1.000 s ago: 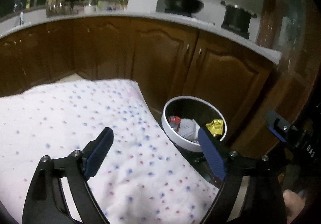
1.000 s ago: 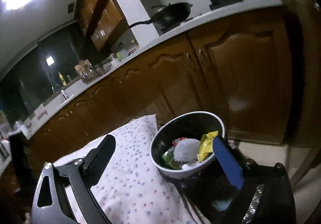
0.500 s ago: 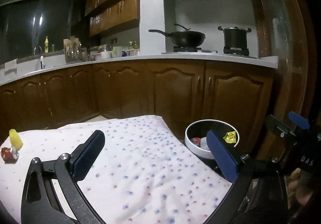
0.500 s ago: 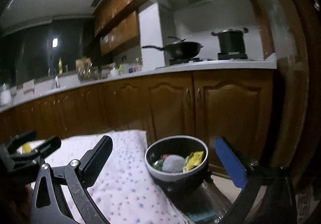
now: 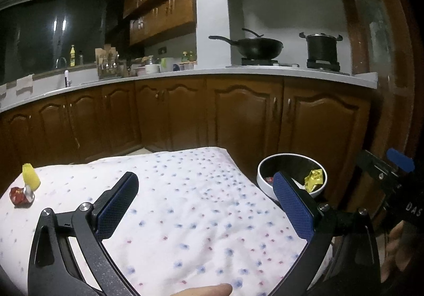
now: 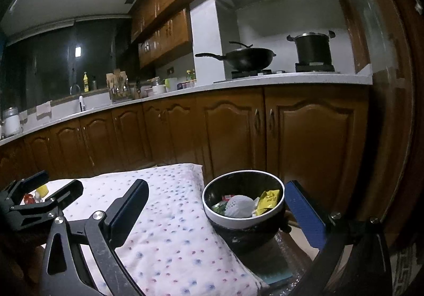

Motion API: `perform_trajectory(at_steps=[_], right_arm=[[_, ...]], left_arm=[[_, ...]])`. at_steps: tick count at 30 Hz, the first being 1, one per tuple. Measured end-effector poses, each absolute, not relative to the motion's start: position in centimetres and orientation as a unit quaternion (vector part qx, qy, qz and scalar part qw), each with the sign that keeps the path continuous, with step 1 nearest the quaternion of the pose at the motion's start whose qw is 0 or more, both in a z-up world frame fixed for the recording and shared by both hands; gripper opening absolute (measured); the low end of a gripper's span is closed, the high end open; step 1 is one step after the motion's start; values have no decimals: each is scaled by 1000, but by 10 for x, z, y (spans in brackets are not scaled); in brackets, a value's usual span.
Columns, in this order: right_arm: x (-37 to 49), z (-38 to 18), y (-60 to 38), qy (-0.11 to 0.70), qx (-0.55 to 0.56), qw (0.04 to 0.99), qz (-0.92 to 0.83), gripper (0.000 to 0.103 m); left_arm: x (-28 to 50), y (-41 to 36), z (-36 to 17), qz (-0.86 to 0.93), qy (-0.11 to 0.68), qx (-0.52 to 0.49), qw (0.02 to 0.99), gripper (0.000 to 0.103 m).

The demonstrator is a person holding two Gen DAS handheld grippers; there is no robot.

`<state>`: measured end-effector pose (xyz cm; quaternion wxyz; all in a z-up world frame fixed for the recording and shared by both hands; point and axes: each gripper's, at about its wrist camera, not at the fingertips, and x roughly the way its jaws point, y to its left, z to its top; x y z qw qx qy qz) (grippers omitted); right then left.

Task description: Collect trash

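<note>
On cloth (image 5: 185, 206), red wrapper (image 5: 20, 196), left view only

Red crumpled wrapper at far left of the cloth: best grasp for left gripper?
Pinch the red wrapper across its crumpled body, coming from above with the open left gripper. It lies low on the dotted cloth, and a yellow piece stands close behind, so a frontal sweep would likely catch both.

one round white-rimmed black trash bin (image 6: 243, 219), one flower-dotted white cloth (image 5: 185, 206), two wrappers on it: one crumpled red (image 5: 19, 195), one yellow (image 5: 31, 176).
</note>
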<state>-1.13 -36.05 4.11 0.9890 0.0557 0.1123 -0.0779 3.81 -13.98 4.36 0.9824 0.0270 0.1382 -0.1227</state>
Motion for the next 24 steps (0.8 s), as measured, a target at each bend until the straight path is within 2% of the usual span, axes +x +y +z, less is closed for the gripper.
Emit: perform_trajectory(at_steps=[24], right_arm=[[-8, 35, -361, 122, 59, 988, -75, 103]], left_arm=[[38, -138, 41, -127, 139, 26, 982, 103]])
